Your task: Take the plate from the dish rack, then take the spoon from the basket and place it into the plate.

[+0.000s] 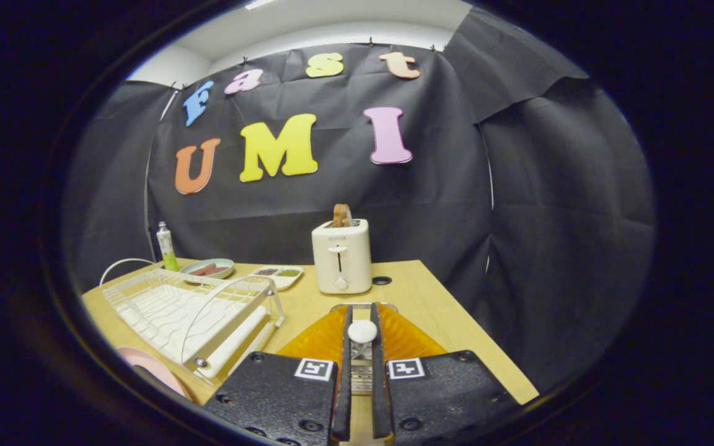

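The gripper (362, 308) is held above the near part of the wooden desk (431, 310), its fingers aimed towards the back wall. The jaws stand narrow, with only a slim gap between them. In that gap sits a white rounded piece that looks like one end of the spoon (362, 331), and both fingers press on its sides. Only this rounded end is seen face-on. The rest of the spoon seems to run back along the fingers, so its long axis lies in line with them, though its full length cannot be made out.

The white wire dish rack (189, 313) stands on the desk off to the left of the fingers, its long side running from near to far. A pink plate (154, 367) lies flat on the desk just beside the rack's near end, and only part of it is visible.

Beyond the fingertips, a cream toaster (341, 257) stands upright near the desk's far edge with a slice of toast (341, 215) sticking out of its slot. To the toaster's left are a small white divided tray (277, 274) and then a shallow bowl (208, 268) holding something reddish-brown. A green-and-white tube (165, 246) stands upright behind the rack's far end.
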`<state>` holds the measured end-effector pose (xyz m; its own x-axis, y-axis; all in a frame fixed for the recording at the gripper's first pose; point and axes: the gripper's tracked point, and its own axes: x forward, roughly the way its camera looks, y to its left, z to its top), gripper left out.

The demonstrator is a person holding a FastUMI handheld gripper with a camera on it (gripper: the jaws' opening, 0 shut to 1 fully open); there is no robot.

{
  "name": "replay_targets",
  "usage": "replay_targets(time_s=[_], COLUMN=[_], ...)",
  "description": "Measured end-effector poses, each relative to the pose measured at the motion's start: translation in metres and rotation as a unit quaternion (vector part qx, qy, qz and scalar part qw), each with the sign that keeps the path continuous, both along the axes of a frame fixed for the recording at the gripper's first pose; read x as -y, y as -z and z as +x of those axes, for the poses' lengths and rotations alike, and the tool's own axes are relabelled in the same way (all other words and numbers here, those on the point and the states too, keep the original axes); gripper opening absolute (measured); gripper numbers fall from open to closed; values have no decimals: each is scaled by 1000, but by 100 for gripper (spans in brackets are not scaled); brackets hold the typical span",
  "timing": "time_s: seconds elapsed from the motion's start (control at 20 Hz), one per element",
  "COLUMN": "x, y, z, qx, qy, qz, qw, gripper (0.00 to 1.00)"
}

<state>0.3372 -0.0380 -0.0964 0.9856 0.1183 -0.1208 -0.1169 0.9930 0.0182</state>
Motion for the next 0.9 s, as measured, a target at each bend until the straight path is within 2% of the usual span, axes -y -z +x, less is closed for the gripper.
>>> replay_targets(time_s=[0.45, 0.75, 0.9], x=[-4, -35, -61], y=[-85, -146, -166], z=[-32, -89, -123], qx=[59, 92, 85], qy=[21, -19, -44], qz=[12, 45, 54], qw=[998, 995, 994], gripper=[19, 19, 19])
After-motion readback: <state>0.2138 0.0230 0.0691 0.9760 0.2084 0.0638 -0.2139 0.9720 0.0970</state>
